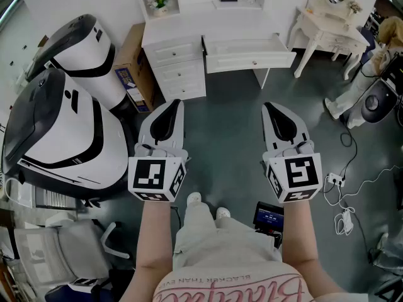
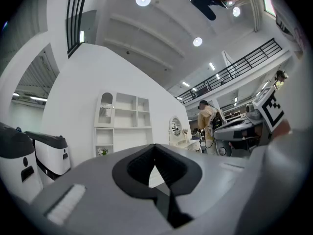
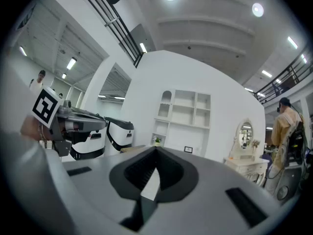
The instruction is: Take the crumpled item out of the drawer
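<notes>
Shirt [image 1: 234, 287]: small printed line, seen upside down, "BLACKER THAN EVE…", cut off at the side; the large script under it is not legible.
Cardboard box [image 1: 130, 74]: blue label, print too small.
Floor device [image 1: 269, 216]: lit screen, unreadable.

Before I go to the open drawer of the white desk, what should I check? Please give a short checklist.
1. Drawer of the white desk pulled open: ok.
2. Crumpled item seen inside the drawer: cannot tell.
3. Left gripper empty: ok.
4. Right gripper empty: ok.
5. Jaws apart for a grasp: not ok, both pairs are together.
6. Grippers close to the drawer: not ok, both hang well short of it.
</notes>
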{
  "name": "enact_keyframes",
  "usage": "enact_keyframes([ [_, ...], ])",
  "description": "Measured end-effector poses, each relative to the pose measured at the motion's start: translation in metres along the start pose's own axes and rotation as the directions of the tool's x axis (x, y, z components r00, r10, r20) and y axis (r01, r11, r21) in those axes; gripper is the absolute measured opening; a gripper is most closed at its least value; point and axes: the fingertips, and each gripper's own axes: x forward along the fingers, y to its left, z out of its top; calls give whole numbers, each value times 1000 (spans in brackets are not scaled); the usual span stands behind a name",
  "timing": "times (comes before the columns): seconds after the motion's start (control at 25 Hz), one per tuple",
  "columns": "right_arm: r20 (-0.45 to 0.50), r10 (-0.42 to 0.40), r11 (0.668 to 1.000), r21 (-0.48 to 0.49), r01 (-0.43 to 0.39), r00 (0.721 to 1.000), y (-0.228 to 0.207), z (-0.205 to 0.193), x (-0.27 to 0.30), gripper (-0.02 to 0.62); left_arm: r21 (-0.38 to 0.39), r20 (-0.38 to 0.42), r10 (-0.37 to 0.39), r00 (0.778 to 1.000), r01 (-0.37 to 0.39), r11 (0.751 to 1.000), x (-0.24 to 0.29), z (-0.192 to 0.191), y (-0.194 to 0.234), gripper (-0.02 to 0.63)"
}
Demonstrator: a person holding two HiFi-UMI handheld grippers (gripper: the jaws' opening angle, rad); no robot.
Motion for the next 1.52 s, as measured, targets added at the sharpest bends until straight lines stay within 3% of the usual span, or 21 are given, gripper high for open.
enact_keyframes([
  [0.44,-21,-2,999,-35,1,1000,22,10,68,6,-33,1,-35,999,35,999,41,-11,65,9],
  [0.76,33,-106,994,-3,106,994,23,38,125,6,0,72,-129,989,130,992,86,7,123,9],
  [0.96,2,-146,989,-22,146,989,28,35,146,6,-11,79,-178,981,179,984,103,-1,138,9],
  [1.2,-22,-157,987,-37,156,987,24,29,173,6,-52,70,-180,981,184,982,126,-18,159,9],
  [1.52,-35,-169,985,-23,168,985,-13,10,222,6,-49,56,-173,983,176,983,178,-35,175,9],
])
